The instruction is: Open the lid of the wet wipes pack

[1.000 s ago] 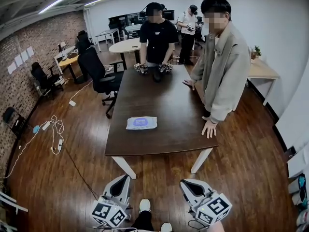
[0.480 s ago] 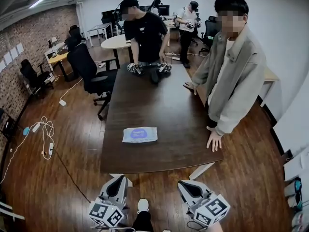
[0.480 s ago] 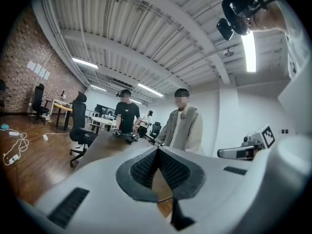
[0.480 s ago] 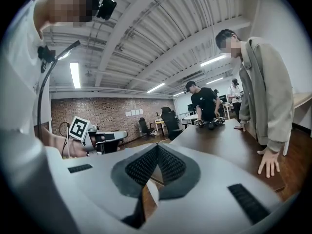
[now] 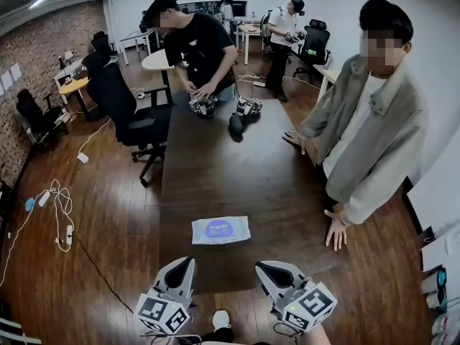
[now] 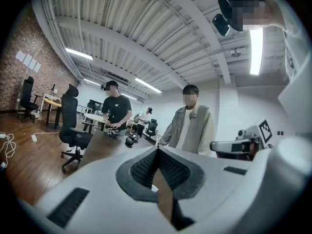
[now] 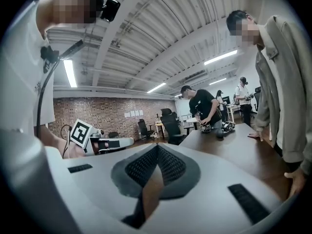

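The wet wipes pack, white with a blue-purple lid patch, lies flat near the close edge of the dark wooden table. Its lid looks closed. My left gripper sits just below and left of the pack, at the table's edge, jaws shut with nothing between them. My right gripper is level with it, below and right of the pack, also shut and empty. In the left gripper view, the left gripper points along the table; in the right gripper view, the right gripper does the same. Neither touches the pack.
A person in a grey jacket stands at the table's right side, one hand flat on it. At the far end a person in black handles other grippers. A black office chair and floor cables are at left.
The table and the pack have come much closer in the head view. Both grippers have moved forward up to the table's near edge, still shut.
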Motion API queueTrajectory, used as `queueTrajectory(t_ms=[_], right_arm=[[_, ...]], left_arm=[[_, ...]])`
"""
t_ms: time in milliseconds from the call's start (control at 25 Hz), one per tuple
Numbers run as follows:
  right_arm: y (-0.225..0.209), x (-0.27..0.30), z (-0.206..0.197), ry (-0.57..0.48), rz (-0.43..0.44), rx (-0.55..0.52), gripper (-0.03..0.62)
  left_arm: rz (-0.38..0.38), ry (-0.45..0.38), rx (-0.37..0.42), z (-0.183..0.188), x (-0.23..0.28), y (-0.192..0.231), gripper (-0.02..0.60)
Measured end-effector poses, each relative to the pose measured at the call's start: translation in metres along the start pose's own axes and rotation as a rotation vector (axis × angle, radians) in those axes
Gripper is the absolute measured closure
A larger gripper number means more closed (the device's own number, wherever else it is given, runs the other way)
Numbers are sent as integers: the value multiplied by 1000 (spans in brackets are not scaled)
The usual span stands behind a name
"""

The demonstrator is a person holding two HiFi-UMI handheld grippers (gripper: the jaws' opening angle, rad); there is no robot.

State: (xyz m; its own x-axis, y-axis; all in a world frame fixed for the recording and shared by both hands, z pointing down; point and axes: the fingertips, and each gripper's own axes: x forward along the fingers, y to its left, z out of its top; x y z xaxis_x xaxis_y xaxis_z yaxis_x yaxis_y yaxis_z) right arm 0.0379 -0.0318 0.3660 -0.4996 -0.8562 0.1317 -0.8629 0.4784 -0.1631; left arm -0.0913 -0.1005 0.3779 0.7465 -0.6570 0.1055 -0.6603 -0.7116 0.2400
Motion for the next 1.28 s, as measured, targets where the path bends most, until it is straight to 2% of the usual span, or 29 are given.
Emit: queueTrajectory(t_ms=[160, 360, 680, 1000, 1280], right_arm=[[-13, 52, 3, 13, 2, -18, 589], [-31, 90, 10, 31, 10, -28, 589], [-54, 122, 0, 62, 38, -22, 589], [-85, 152, -48, 173, 129, -48, 589], [-111, 195, -103, 293, 264, -164, 589]], left_arm=[[-33, 15, -4, 3, 32, 35, 581], [-64, 31, -10, 6, 65, 55, 581], [-36, 48, -33, -6, 91, 74, 581], [58, 121, -77, -59, 107, 98, 581], [118, 215, -126, -124, 144, 110, 581]])
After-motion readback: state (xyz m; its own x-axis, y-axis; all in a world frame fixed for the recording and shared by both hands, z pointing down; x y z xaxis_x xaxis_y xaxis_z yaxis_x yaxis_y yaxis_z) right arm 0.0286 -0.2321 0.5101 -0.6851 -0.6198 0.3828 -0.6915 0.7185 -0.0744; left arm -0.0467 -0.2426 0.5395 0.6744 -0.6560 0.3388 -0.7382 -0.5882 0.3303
